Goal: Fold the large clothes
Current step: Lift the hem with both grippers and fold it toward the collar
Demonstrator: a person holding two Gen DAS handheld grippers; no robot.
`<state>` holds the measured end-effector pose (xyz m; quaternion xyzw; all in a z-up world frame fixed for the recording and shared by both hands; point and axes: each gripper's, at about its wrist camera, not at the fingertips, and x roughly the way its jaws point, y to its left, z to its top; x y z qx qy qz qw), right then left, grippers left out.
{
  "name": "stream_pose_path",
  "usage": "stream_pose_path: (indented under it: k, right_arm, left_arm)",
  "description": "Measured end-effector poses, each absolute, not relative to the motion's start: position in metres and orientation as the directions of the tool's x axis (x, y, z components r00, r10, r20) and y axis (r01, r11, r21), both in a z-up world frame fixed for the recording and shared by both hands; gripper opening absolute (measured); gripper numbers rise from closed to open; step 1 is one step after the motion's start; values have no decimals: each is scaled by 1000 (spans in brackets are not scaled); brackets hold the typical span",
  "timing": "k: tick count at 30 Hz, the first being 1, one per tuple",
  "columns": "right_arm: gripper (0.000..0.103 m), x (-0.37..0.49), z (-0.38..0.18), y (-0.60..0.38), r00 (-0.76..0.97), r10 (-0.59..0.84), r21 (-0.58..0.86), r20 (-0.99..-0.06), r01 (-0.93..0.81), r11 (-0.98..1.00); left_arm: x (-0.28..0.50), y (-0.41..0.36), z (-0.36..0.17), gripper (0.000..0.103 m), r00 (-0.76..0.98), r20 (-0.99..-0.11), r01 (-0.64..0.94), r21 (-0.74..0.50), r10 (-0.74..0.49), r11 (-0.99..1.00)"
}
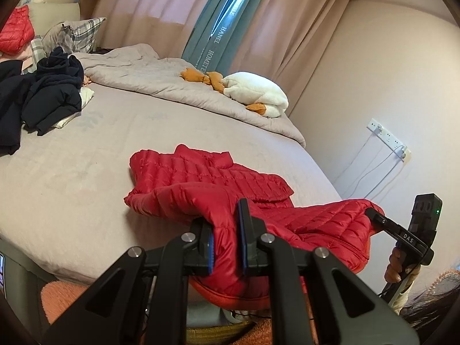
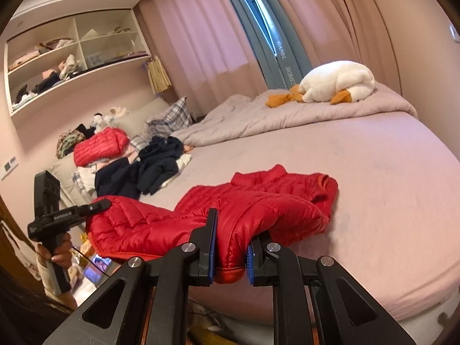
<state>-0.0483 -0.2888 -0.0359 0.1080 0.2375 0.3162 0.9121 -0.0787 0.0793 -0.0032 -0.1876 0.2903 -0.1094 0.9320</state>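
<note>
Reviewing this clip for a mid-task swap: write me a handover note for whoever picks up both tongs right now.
Left tongs: shut on the red jacket at its near edge.
Right tongs: shut on the same jacket at another part of that edge, by an orange ribbed cuff.
Jacket: far end with collar lies rumpled on the bed; near end hangs off the bed edge between the tongs.
Done: both grips taken. No neat fold shows yet.
Left: spread it flat, fold it, then the dark clothes piled toward the head of the bed.
</note>
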Motion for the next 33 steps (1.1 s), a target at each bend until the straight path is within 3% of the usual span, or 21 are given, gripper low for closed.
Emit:
stream_pose_path:
  k: [33]
  right_arm:
    - [18, 41, -27, -286, 685, 587, 431, -430, -416, 801]
  left_arm:
    - [31, 83, 3, 13, 777, -579, 11, -381, -248, 925]
